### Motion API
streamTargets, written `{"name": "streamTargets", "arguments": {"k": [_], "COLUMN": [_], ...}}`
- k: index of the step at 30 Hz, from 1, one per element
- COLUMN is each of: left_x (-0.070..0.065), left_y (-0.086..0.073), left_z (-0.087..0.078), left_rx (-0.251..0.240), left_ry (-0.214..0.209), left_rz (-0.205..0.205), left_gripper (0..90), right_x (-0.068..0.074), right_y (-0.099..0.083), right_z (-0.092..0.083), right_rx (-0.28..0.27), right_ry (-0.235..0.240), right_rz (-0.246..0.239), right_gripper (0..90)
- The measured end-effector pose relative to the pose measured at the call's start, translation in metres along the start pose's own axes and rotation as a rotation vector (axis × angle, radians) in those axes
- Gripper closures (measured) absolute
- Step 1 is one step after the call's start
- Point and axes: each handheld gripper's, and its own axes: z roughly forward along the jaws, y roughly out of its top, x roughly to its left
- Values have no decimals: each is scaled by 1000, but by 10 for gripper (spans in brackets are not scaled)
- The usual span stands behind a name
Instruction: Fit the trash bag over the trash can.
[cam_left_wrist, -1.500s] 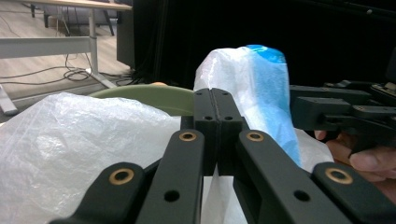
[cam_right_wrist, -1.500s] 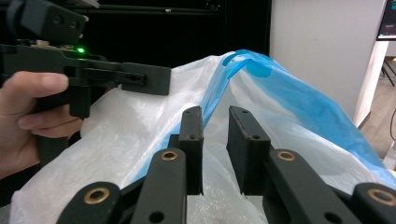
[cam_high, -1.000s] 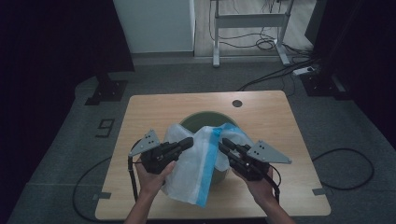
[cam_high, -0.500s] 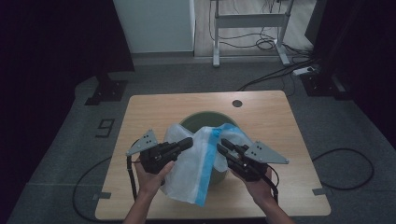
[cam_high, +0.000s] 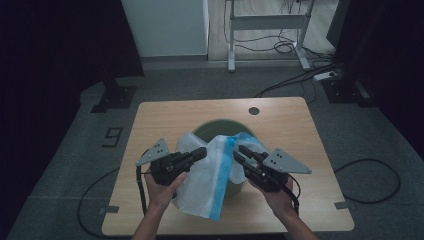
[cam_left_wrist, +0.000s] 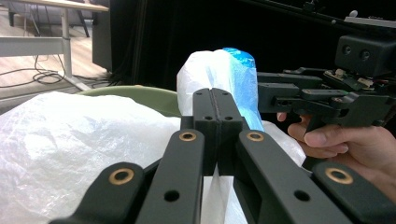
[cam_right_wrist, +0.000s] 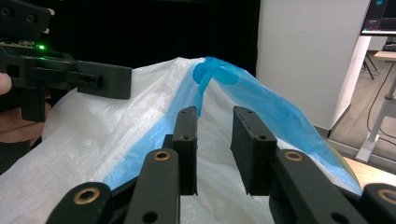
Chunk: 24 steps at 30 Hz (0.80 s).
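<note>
Your left gripper (cam_high: 200, 154) sits at the left of the white plastic bag (cam_high: 205, 175), which is draped over the near rim of the green bin (cam_high: 220, 127) at the middle of the wooden table (cam_high: 165, 112). In the left gripper view its two black jaws are pressed flat together, pad against pad, with a thin fold of the bag (cam_left_wrist: 70, 154) running up into the seam between them; the film spreads out to the left of the jaws and a raised peak of it stands just behind their tips. The bag's blue edging (cam_left_wrist: 240, 70) rises beside that peak, and the bin's green rim (cam_left_wrist: 135, 95) shows behind the film.

Your right gripper (cam_high: 241, 152) approaches the bag from the right, its tips at the blue-edged fold. In the right gripper view (cam_right_wrist: 215, 121) its jaws stand apart and have just been opening. The bag (cam_right_wrist: 93, 140) lies between and beneath them, and the blue strip (cam_right_wrist: 261, 102) arches over from behind the left jaw to the right of the right jaw. Neither pad presses on the film there, so the bag passes loosely through the gap.

The lower end of the bag hangs toward the table's near edge, between your two hands, and its blue border (cam_high: 220, 197) faces your right hand (cam_high: 275, 192). Your left hand (cam_high: 162, 187) is just beside the film.
</note>
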Motion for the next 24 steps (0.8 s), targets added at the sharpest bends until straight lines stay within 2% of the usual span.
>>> {"name": "streamTargets", "arguments": {"k": [9,12,15,18,24], "left_x": [-1,-1,0,0,1], "left_y": [0,0,0,-1,-2], "left_z": [0,0,0,0,-2], "left_rx": [1,3,2,-1,-11], "left_ry": [10,27,26,17,11], "left_rz": [4,6,0,-3,-3], "left_gripper": [900,900,900,900,900], "right_x": [0,2,5,6,0], "right_y": [4,5,6,6,1], "right_z": [-1,0,-3,-2,2], "right_rx": [16,22,13,26,39], "right_ry": [-10,-6,2,-1,-6], "right_rz": [-7,-7,-20,-25,3], "right_gripper": [697,690,689,688,689]}}
